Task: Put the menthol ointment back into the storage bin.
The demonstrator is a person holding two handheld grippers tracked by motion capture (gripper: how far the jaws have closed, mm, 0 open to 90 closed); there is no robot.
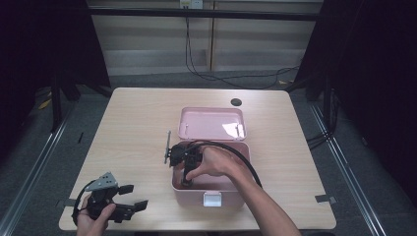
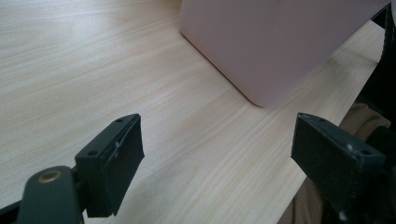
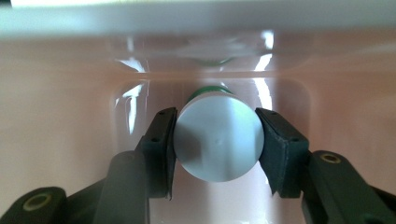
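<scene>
Pale woodgrain table [image 1: 137, 118]; right claw [image 3: 217, 140] clamped around smooth, perhaps plastic, white cylinder [image 3: 218, 140]; left claw [image 2: 217, 154] agape.

The bench [image 1: 133, 118] has a pale wood-grain top, smooth and matt, with fine streaks running along it. The pink storage box [image 1: 183, 186] looks like moulded plastic; its inner walls are glossy and throw bright reflections, while its outer wall appears softer and satin. Its front latch [image 1: 213, 199] is white plastic. The bottle [image 3: 218, 137] has a smooth, matt white plastic cap and a green band behind it. Both grippers' fingers [image 2: 122, 154] are black, matt, slightly grainy pads with small screw holes and brass-coloured metal rivets.
</scene>
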